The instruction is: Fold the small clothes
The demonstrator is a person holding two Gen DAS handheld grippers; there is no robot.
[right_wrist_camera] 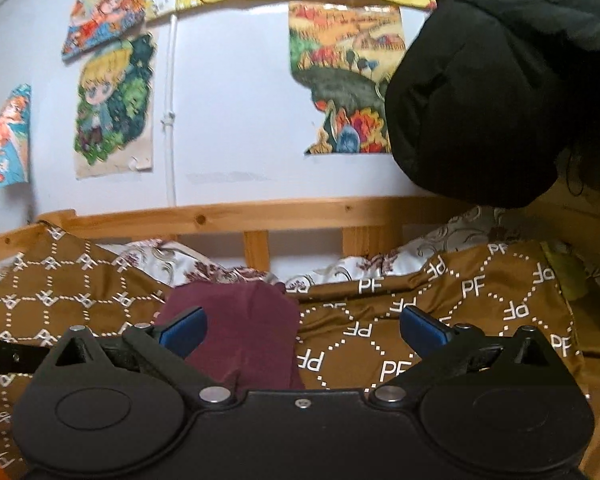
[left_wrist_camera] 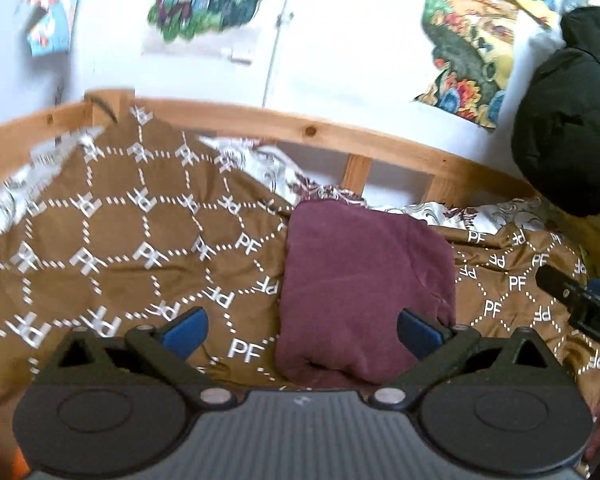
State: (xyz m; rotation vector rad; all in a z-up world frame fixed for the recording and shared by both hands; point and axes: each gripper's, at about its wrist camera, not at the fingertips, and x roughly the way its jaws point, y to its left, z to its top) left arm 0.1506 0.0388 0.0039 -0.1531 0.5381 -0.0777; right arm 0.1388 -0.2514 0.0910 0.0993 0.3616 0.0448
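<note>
From the left wrist view we see our left gripper [left_wrist_camera: 302, 330] with fingers spread wide and nothing between them. The folded maroon garment [left_wrist_camera: 364, 288] lies just past it on the brown blanket [left_wrist_camera: 120, 240], its near edge hidden behind the gripper body. The blanket says "PF" all over. At the right edge, part of the right gripper [left_wrist_camera: 580, 304] shows, cut off. From the right wrist view our right gripper [right_wrist_camera: 302, 330] is spread wide and empty too. The garment [right_wrist_camera: 236, 332] lies low and left, and a black jacket [right_wrist_camera: 500, 92] hides the top right wall.

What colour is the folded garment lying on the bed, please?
The folded garment is a plain dark maroon, best seen in the left wrist view.
</note>
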